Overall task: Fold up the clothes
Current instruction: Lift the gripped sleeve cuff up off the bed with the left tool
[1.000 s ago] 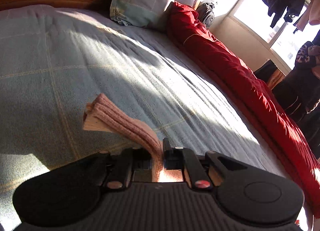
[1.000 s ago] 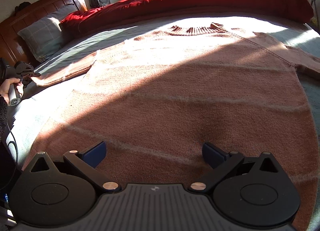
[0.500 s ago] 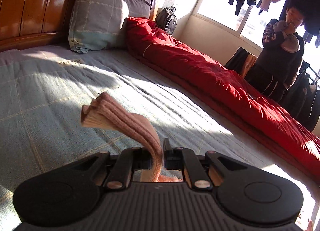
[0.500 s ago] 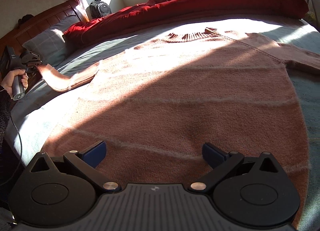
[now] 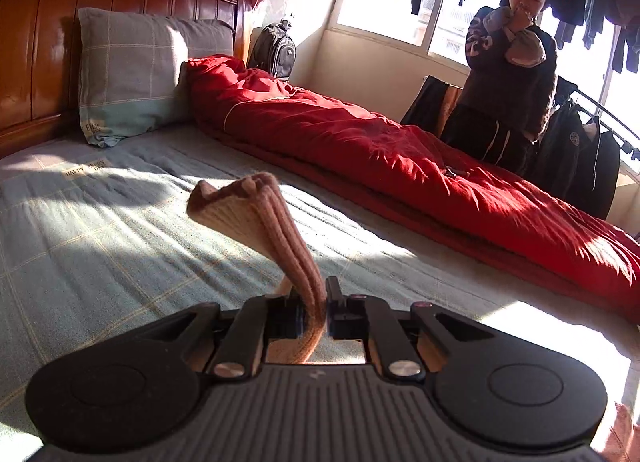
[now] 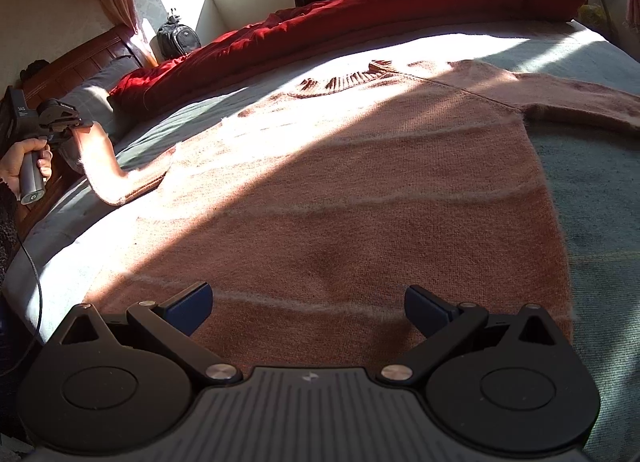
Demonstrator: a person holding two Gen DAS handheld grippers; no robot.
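Lifted higher than a second ago, the sweater's left sleeve cuff [image 5: 256, 214] now rises clear of the bed [image 5: 100, 230], pinched in the clenched fingers of the left gripper [image 5: 316, 314]. From the right wrist view, at nine o'clock, a hand [image 6: 20, 162] grips the left gripper's handle, and the sleeve [image 6: 104, 170] arcs from it down to the pink striped sweater [image 6: 340, 202], which lies flat across the bed with its ribbed collar [image 6: 344, 80] at twelve o'clock. Its other sleeve [image 6: 580, 102] stretches toward two o'clock. At six o'clock the right gripper [image 6: 308, 306] hovers over the hem with its fingers spread wide, holding nothing. A red duvet [image 6: 400, 6] lies along the far edge of the bed.
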